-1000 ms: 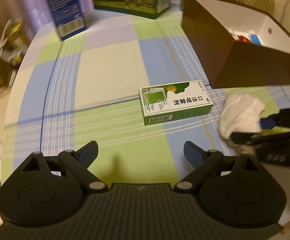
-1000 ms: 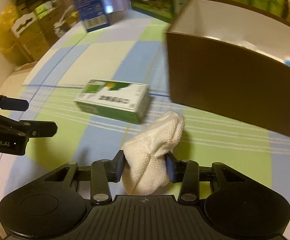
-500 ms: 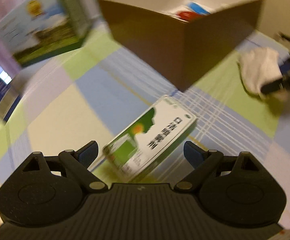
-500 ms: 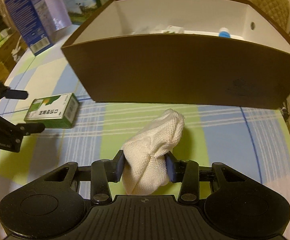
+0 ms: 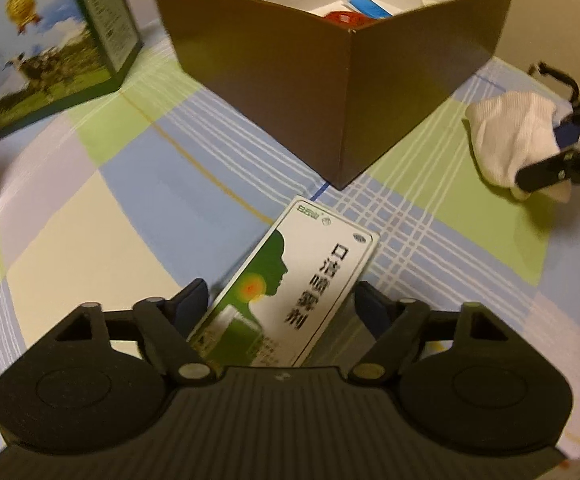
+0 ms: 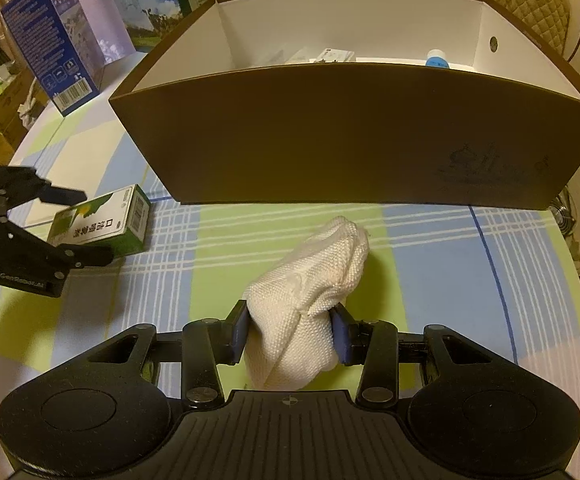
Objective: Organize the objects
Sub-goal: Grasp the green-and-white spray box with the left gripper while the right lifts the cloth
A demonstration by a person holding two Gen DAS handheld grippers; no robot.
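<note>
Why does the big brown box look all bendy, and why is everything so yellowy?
Right wrist view: the fisheye lens bows the brown box so its straight front wall curves; warm indoor light tints everything yellowish. Left wrist view: the same curving, and the milk carton at the left edge is smeared by motion blur, while the green and white medicine box between the jaws stays fairly sharp.

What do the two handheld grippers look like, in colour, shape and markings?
Both are matte black plastic. The left gripper and the right gripper each have a ribbed body, two round housings, linkage arms with silver pivot pins, and dark blue pads. White lettering marks the left one's side in the right wrist view.
</note>
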